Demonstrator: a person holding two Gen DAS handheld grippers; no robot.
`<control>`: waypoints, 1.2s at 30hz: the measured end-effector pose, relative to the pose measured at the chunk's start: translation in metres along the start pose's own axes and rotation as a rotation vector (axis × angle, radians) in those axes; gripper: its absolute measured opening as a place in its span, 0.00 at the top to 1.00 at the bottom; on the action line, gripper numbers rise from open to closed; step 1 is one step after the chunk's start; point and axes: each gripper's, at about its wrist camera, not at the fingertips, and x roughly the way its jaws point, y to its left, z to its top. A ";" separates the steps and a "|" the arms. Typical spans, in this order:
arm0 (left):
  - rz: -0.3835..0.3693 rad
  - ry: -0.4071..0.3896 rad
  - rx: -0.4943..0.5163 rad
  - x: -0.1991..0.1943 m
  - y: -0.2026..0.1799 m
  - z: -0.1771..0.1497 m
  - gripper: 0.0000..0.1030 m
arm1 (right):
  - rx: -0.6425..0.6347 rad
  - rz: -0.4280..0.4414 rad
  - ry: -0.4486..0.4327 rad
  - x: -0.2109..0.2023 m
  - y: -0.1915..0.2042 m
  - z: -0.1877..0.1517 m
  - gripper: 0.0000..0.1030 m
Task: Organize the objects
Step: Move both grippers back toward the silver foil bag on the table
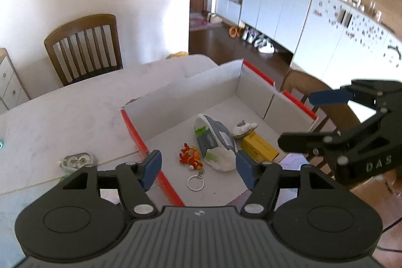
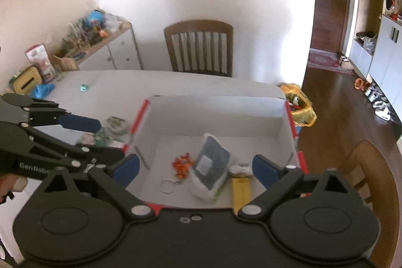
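Note:
A white cardboard box with red edges (image 1: pixel 213 92) (image 2: pixel 213 109) stands open on the pale table. In it lie an orange-red keychain toy with a metal ring (image 1: pixel 190 157) (image 2: pixel 181 165), a white and grey pouch (image 1: pixel 216 142) (image 2: pixel 212 167), a yellow carton (image 1: pixel 260 148) (image 2: pixel 241 190) and a small crumpled white item (image 1: pixel 243 128) (image 2: pixel 238 168). My left gripper (image 1: pixel 198 168) (image 2: pixel 98 140) hangs open above the box's left part, holding nothing. My right gripper (image 2: pixel 196 168) (image 1: pixel 314 119) is open wide above the box's near right side, also holding nothing.
A clear packet (image 1: pixel 76 160) (image 2: pixel 115 124) lies on the table (image 1: pixel 75 112) left of the box, and a small teal item (image 2: pixel 84 87) farther back. Wooden chairs stand at the far side (image 2: pixel 199 47) and at the right (image 2: pixel 371 167). A yellow bag (image 2: pixel 299 102) sits past the table's corner.

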 end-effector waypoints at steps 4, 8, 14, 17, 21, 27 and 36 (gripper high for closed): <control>0.000 -0.045 -0.035 -0.020 0.015 -0.009 0.24 | 0.024 0.038 -0.038 -0.010 0.020 -0.003 0.01; 0.000 -0.075 -0.050 -0.036 0.029 -0.020 0.18 | 0.062 0.052 -0.057 -0.016 0.035 -0.008 0.01; -0.004 -0.092 -0.080 -0.053 0.055 -0.041 0.04 | 0.094 0.057 -0.088 -0.023 0.062 -0.017 0.01; 0.003 -0.110 -0.096 -0.062 0.070 -0.051 0.01 | 0.103 0.032 -0.110 -0.025 0.080 -0.021 0.01; 0.001 -0.117 -0.116 -0.073 0.094 -0.064 0.00 | 0.117 0.018 -0.136 -0.021 0.102 -0.025 0.01; 0.044 -0.134 -0.143 -0.085 0.131 -0.085 0.00 | 0.129 -0.029 -0.150 -0.009 0.131 -0.031 0.01; 0.067 -0.135 -0.185 -0.087 0.192 -0.125 0.00 | 0.166 -0.061 -0.117 0.022 0.167 -0.037 0.01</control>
